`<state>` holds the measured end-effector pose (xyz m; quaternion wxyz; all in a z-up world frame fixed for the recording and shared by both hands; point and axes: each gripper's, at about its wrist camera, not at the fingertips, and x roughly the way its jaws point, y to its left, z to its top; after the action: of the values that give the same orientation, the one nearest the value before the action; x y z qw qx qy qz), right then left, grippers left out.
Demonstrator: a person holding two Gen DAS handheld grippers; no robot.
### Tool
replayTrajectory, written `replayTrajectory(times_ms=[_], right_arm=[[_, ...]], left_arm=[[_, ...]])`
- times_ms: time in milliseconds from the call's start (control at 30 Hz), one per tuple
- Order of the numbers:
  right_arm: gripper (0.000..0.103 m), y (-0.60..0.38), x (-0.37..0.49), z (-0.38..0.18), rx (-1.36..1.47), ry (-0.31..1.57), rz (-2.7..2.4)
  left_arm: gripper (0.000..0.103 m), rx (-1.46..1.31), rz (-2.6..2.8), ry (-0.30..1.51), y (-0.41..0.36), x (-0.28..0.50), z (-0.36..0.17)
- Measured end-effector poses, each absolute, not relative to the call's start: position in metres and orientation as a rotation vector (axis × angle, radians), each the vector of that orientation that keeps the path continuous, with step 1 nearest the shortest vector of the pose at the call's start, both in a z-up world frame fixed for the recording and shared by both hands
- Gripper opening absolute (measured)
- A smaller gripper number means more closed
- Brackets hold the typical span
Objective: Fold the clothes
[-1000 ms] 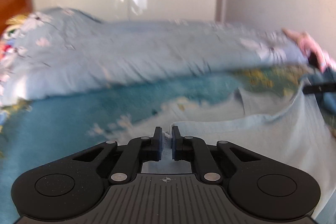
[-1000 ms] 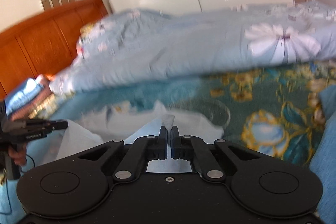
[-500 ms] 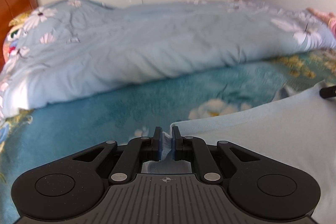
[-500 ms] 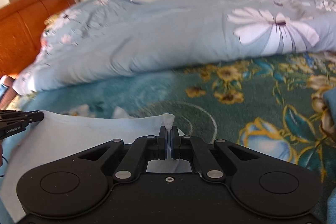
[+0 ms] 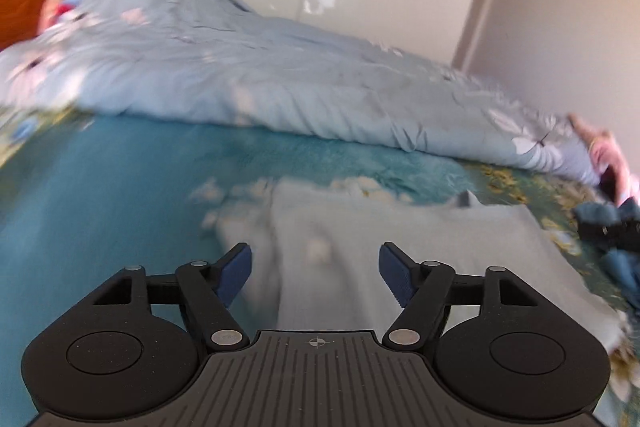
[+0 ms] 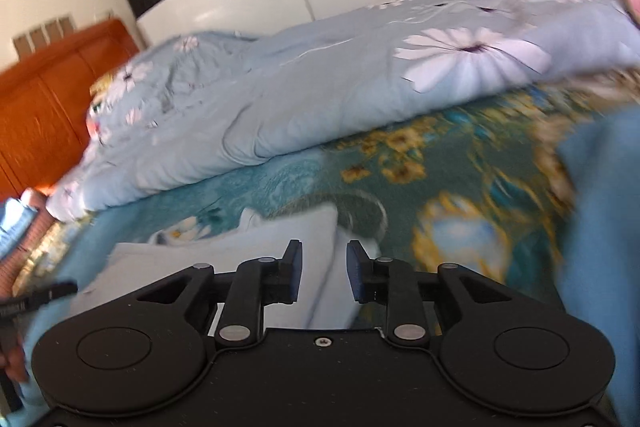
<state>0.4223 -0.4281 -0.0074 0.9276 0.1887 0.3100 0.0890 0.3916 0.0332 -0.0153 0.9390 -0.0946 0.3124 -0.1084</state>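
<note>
A pale blue garment [image 5: 400,251] lies spread flat on the teal floral bedspread [image 5: 120,187]. My left gripper [image 5: 315,269] is open wide just above the garment's left part, holding nothing. In the right wrist view the same garment [image 6: 256,247] lies under my right gripper [image 6: 323,277], which is open with the cloth's right edge below the gap. The left gripper's tip [image 6: 44,297] shows at the far left of the right wrist view.
A rolled light blue flowered duvet [image 5: 280,79] runs along the far side of the bed. An orange wooden headboard [image 6: 52,99] stands at the left. Darker blue clothes [image 5: 612,227] lie at the right, also in the right wrist view [image 6: 600,207].
Both grippers were shut on the garment's corners and have opened and let go. The garment now lies flat on the bedspread. Both views have tilted.
</note>
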Motion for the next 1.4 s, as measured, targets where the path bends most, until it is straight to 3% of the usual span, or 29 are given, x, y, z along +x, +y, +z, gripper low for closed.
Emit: replayTrajectory(times_ms=[100, 200, 467, 667, 733, 833, 900, 1000, 1033, 1067, 1133, 1400], right_arm=[[0.043, -0.437, 0.367, -0.017, 0.517, 0.646, 0.205], [0.049, -0.439, 0.322, -0.032, 0.643, 0.671, 0.167], [0.050, -0.408, 0.295, -0.061, 0.826, 0.672, 0.178], [0.049, -0.400, 0.312, -0.073, 0.917, 0.607, 0.152], [0.043, -0.398, 0.317, -0.077, 0.931, 0.577, 0.129], [0.033, -0.400, 0.324, -0.083, 0.987, 0.542, 0.099], [0.029, -0.403, 0.328, -0.085, 1.011, 0.536, 0.087], [0.022, -0.406, 0.330, -0.087, 1.030, 0.546, 0.073], [0.019, -0.407, 0.331, -0.087, 1.035, 0.551, 0.071], [0.012, -0.408, 0.331, -0.086, 1.038, 0.556, 0.071], [0.008, -0.407, 0.332, -0.081, 1.016, 0.564, 0.076], [0.006, -0.404, 0.306, -0.044, 0.913, 0.563, 0.090]], left_arm=[[0.074, -0.292, -0.174, 0.672, 0.048, 0.346, -0.024], [0.074, -0.397, -0.104, 0.735, 0.055, 0.319, -0.028], [0.073, -0.755, -0.121, 0.781, 0.061, 0.304, -0.047], [0.074, -0.859, -0.080, 0.663, 0.064, 0.321, -0.062], [0.074, -0.918, -0.064, 0.627, 0.066, 0.326, -0.068], [0.059, -0.935, -0.060, 0.624, 0.064, 0.333, -0.069], [0.037, -0.929, -0.047, 0.641, 0.061, 0.339, -0.071], [0.012, -0.972, 0.010, 0.649, 0.066, 0.336, -0.077], [0.008, -0.980, 0.020, 0.651, 0.068, 0.335, -0.077], [0.005, -0.982, 0.024, 0.651, 0.069, 0.333, -0.076], [0.003, -0.935, 0.032, 0.654, 0.068, 0.330, -0.068], [0.003, -0.814, 0.014, 0.634, 0.066, 0.303, -0.021]])
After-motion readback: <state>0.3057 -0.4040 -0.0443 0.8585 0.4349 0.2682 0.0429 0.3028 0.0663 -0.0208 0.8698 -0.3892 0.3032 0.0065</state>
